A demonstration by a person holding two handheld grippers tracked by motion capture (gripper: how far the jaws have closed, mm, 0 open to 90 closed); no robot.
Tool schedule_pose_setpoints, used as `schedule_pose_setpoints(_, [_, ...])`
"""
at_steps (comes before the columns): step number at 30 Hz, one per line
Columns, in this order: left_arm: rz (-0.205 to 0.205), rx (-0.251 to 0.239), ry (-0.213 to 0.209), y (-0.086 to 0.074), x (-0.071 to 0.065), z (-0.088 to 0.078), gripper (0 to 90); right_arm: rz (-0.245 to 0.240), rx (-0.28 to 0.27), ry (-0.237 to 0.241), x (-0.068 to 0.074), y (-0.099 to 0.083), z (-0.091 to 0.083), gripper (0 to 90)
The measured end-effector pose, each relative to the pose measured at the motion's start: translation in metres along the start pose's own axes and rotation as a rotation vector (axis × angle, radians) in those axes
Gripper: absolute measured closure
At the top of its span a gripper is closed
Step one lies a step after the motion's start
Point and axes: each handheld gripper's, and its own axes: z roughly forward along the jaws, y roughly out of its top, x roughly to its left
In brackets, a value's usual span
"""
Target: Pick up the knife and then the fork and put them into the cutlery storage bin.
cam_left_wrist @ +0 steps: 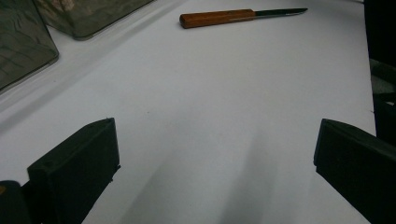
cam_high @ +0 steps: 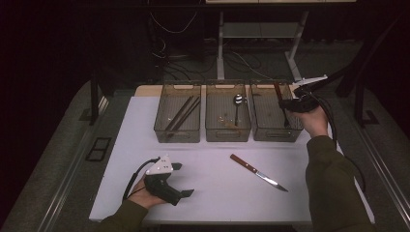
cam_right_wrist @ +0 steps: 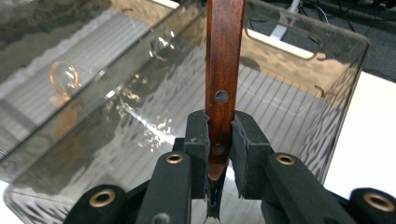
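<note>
The brown wooden-handled knife with a riveted grip [cam_right_wrist: 224, 70] is clamped between the two black jaws of the right gripper [cam_right_wrist: 219, 140], which press on both sides of the handle near its lower rivet; the handle rises straight up from the jaws in the right gripper view, with the dark blade end just below them. In the high view this knife [cam_high: 279, 94] stands over the right-hand clear plastic bin [cam_high: 270, 133], at about one o'clock on the table, with the right gripper [cam_high: 290, 104] at the bin's right wall.

To its nine o'clock, the middle clear plastic bin [cam_high: 227, 133] holds a metal spoon [cam_high: 237, 104], and the left clear plastic bin [cam_high: 176, 133] holds dark chopsticks [cam_high: 183, 113].

A second wooden-handled knife with a steel blade [cam_high: 257, 172] lies flat on the white table top [cam_high: 212, 193], near five o'clock from centre.

At seven o'clock, the left gripper [cam_high: 181, 181] rests low over the table, its jaws spread wide with nothing between them.
</note>
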Motion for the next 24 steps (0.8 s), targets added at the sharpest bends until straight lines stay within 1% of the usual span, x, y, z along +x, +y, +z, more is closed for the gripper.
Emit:
schedule_pose_setpoints(7, [0.002,0.003,-0.002,0.0,0.0,0.0,0.0,0.0,0.022,0.008,-0.002,-0.006,0.005,77.4])
schedule_pose_setpoints(10, [0.0,0.003,-0.001,0.0,0.0,0.0,0.0,-0.008,0.033,0.005,0.0,-0.008,0.008,77.3])
schedule_pose_setpoints(14, [0.0,0.004,-0.002,0.0,0.0,0.0,0.0,-0.008,0.051,0.006,0.001,-0.01,0.012,77.1])
schedule_pose_setpoints(17, [0.0,0.004,-0.003,0.0,0.0,0.0,0.0,-0.001,0.045,0.006,0.001,-0.011,0.014,76.2])
schedule_pose_setpoints(18, [0.0,0.004,-0.003,0.0,0.0,0.0,0.0,0.008,0.045,0.017,0.001,-0.011,0.015,75.2])
schedule_pose_setpoints(19, [0.0,0.004,-0.003,0.0,0.0,0.0,0.0,0.012,0.048,0.027,0.001,-0.011,0.015,71.7])
schedule_pose_setpoints(20, [0.0,0.004,-0.003,0.0,0.0,0.0,0.0,0.014,0.044,0.017,0.001,-0.011,0.015,67.6])
schedule_pose_setpoints(21, [0.001,0.004,-0.003,0.0,0.0,0.0,0.0,0.02,0.041,0.016,0.001,-0.011,0.014,64.3])
schedule_pose_setpoints(24, [0.002,0.004,-0.002,0.0,0.0,0.0,0.0,0.044,0.005,0.038,-0.001,-0.01,0.009,57.8])
